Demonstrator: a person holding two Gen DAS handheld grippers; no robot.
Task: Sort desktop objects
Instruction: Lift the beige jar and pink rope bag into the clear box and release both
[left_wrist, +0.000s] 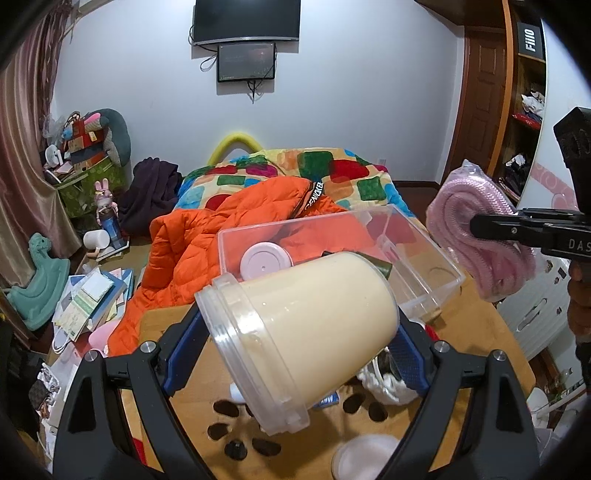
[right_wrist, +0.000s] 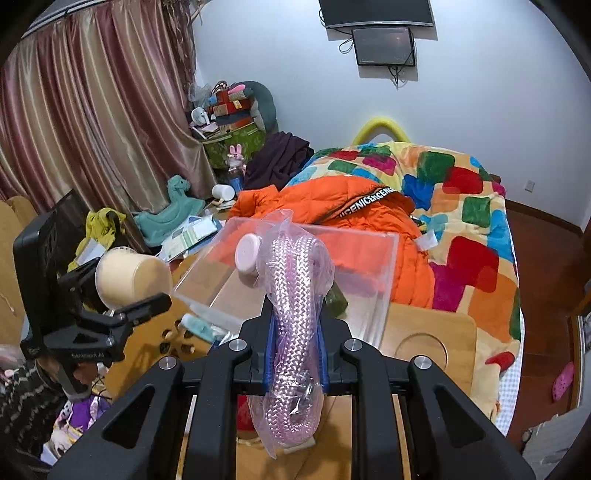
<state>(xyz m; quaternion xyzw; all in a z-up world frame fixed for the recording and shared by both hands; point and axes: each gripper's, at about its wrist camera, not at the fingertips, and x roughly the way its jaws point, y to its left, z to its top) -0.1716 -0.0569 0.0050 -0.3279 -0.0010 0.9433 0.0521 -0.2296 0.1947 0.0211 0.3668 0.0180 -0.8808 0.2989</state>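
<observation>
My left gripper is shut on a big clear plastic jar of cream-coloured stuff, held tilted above the wooden table between the blue pads. My right gripper is shut on a pink braided rope in a clear bag, also off the table. Just beyond both stands a clear plastic box, open at the top. In it lie a small pink-lidded tub and a dark green thing. In the right wrist view the left gripper holds the jar left of the box.
Small items and a white cloth lie on the table under the jar. An orange jacket and a colourful blanket cover the bed behind the box. Books and toys crowd the floor at the left. A white suitcase stands right.
</observation>
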